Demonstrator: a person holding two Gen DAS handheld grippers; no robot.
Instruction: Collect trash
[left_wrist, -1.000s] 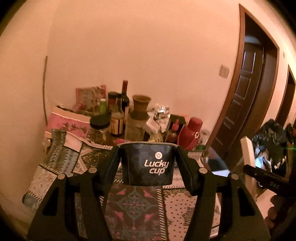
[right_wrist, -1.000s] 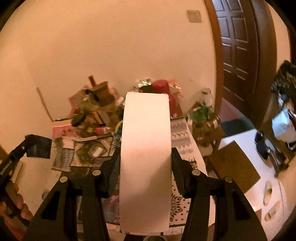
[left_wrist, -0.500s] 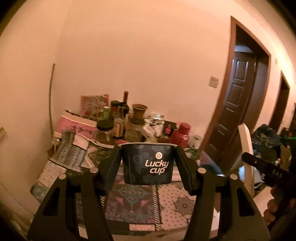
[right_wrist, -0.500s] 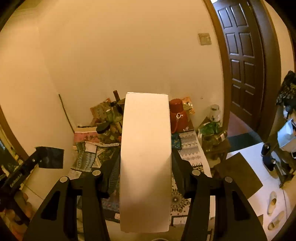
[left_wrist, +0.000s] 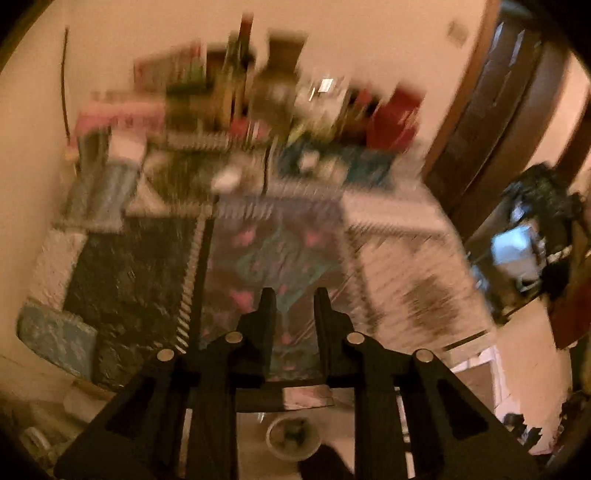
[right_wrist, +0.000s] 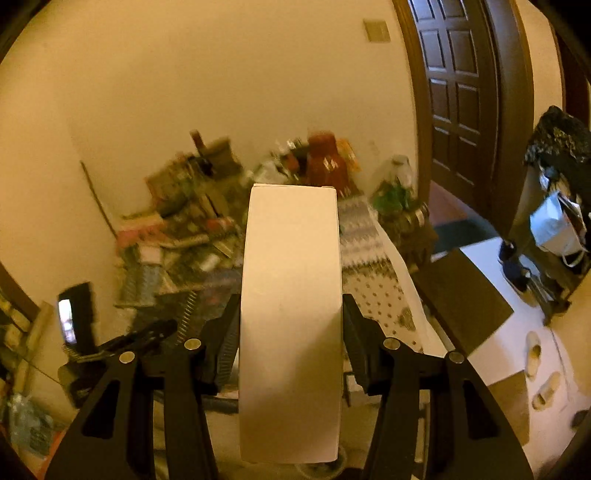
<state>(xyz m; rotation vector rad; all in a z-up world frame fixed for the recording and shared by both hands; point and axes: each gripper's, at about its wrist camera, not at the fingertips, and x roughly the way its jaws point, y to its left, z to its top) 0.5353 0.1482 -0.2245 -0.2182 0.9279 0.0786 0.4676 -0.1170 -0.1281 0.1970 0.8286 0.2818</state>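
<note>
Above the cluttered desk (left_wrist: 388, 221) | right gripper (right_wrist: 290, 321) jaws clamp white box (right_wrist: 291, 314), upright between them | left gripper (left_wrist: 293, 306) jaws nearly together, nothing held, view blurred

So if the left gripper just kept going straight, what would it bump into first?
Probably the patterned tablecloth: the empty left gripper points down at it, nothing between. The picture is blurry, so depth is uncertain.
</note>
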